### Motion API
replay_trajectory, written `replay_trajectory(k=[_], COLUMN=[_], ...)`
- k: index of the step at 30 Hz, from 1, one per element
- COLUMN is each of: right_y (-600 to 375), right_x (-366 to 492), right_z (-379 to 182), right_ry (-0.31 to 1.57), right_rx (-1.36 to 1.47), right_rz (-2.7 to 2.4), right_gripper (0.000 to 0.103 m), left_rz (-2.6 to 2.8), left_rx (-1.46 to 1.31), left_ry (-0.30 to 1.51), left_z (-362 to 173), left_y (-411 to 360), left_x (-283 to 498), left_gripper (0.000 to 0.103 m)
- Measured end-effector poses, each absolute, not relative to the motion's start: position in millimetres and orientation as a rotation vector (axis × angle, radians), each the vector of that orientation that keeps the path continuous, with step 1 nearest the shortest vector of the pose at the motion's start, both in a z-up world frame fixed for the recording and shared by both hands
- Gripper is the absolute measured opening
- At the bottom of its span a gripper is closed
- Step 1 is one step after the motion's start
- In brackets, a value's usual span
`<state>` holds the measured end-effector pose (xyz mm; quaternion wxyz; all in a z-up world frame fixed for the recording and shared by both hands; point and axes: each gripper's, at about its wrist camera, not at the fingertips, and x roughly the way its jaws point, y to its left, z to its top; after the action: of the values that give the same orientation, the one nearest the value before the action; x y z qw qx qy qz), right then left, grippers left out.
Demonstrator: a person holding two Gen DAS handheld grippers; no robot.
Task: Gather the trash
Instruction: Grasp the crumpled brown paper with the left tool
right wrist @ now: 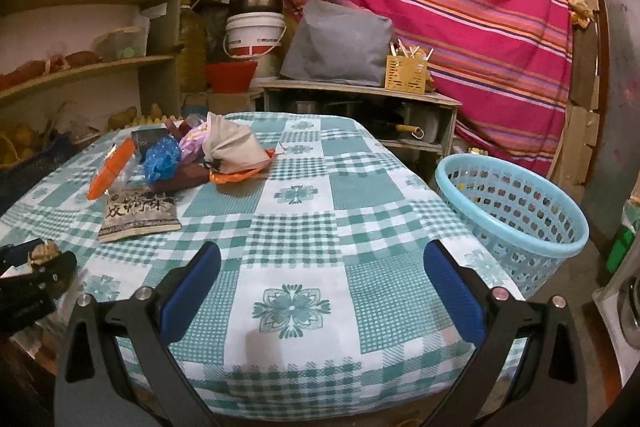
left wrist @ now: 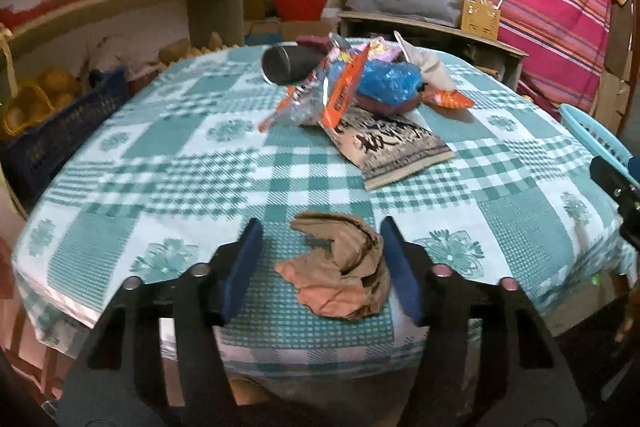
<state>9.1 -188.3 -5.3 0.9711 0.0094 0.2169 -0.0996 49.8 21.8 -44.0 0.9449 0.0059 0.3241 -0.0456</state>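
A crumpled brown paper (left wrist: 344, 267) lies near the front edge of the table with the green checked cloth (left wrist: 160, 167). My left gripper (left wrist: 321, 222) is open around the paper: the right pad is against it, and a gap shows at the left pad. Further back lies a pile of trash: a black cup (left wrist: 280, 65), a blue plastic bag (left wrist: 388, 81), an orange wrapper (left wrist: 340, 95) and a black-and-white packet (left wrist: 392, 147). My right gripper (right wrist: 322, 246) hangs open over bare cloth with nothing between its fingers. A light blue basket (right wrist: 512, 227) stands beside the table's right edge.
Shelves with produce and boxes (right wrist: 80, 75) line the left. Behind the table are a white bucket (right wrist: 254, 35), a red bowl (right wrist: 230, 75), a low wooden stand (right wrist: 360, 95) and a striped pink cloth (right wrist: 440, 7).
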Motion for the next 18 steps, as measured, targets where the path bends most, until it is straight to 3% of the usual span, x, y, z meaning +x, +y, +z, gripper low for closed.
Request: replay_trajectory(k=[2, 8, 18], right_y=[-184.3, -178.5, -147.2], right_x=[10.6, 20.5, 57.6], right_z=[-6.7, -4.7, 5.5], right_ry=[0.447, 0.5, 0.563], right_rx=[-0.001, -0.003, -0.029], right_rz=[-0.191, -0.141, -0.06], right_gripper=[0.099, 0.099, 0.099], left_rz=[-0.109, -0.115, -0.032], left_rx=[0.002, -0.023, 0.036], left_ry=[0.669, 0.655, 0.521], left_z=[-44.7, -33.3, 32.6], left_y=[21.5, 25.7, 50.5], left_x=[50.3, 49.3, 86.9], left_gripper=[0.049, 0.049, 0.049])
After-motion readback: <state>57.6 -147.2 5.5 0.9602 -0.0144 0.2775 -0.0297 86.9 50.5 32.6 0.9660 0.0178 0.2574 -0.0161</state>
